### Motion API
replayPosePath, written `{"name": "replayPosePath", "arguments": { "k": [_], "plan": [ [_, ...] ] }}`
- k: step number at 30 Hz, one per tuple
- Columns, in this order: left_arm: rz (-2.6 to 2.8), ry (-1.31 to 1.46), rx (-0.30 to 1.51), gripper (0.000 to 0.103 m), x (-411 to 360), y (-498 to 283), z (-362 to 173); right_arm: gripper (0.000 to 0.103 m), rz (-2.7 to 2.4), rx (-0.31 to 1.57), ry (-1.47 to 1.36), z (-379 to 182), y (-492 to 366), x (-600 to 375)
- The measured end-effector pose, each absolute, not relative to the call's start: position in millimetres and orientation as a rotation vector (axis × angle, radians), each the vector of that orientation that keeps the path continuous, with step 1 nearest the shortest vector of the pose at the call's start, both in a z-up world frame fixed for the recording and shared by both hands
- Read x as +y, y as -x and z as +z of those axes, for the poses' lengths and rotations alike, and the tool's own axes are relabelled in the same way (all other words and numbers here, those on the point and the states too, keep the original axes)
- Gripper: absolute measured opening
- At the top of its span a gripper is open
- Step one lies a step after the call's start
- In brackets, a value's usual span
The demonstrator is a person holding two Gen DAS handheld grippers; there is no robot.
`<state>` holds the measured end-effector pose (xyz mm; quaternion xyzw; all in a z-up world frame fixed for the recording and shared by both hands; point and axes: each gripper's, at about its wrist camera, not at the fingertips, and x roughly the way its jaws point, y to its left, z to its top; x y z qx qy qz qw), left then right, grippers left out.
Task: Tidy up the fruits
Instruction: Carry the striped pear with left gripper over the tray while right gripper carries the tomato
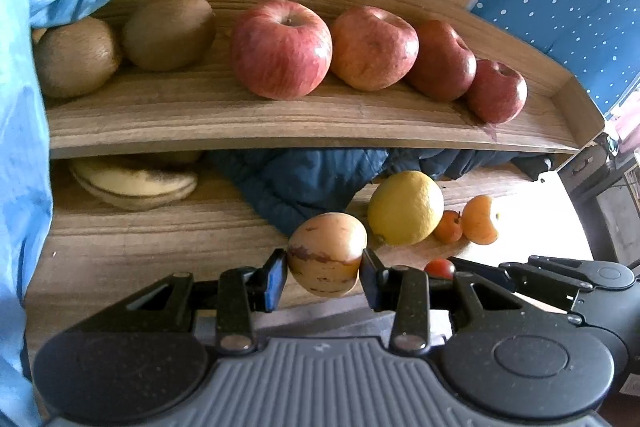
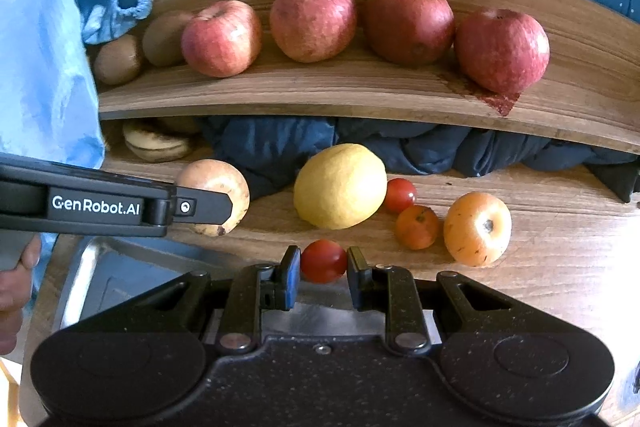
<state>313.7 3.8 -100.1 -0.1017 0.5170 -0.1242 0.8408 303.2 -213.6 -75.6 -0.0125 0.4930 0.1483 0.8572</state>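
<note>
The left gripper (image 1: 323,269) grasps a round, blotchy tan fruit (image 1: 326,253); the right gripper (image 2: 323,269) pinches a smooth, glossy tomato (image 2: 323,261), long axis crosswise.

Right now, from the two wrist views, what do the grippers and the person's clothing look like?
Both grippers are black with linkage arms and silver pivot rivets. The left gripper has a ribbed grey base and blue finger pads; its side reads "GenRobot.AI" in white. The right gripper has a speckled black base and blue pads. The person wears a light blue sleeve with an elastic cuff.
</note>
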Motion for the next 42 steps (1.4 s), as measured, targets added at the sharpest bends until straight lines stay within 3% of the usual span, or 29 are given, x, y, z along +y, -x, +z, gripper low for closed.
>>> {"name": "replayPosePath", "arguments": {
  "k": [42],
  "plan": [
    [-0.334, 0.175, 1.175, 0.043, -40, -230, -101, 0.026, 0.317, 1.088, 0.035, -76, -210, -249]
  ]
}}
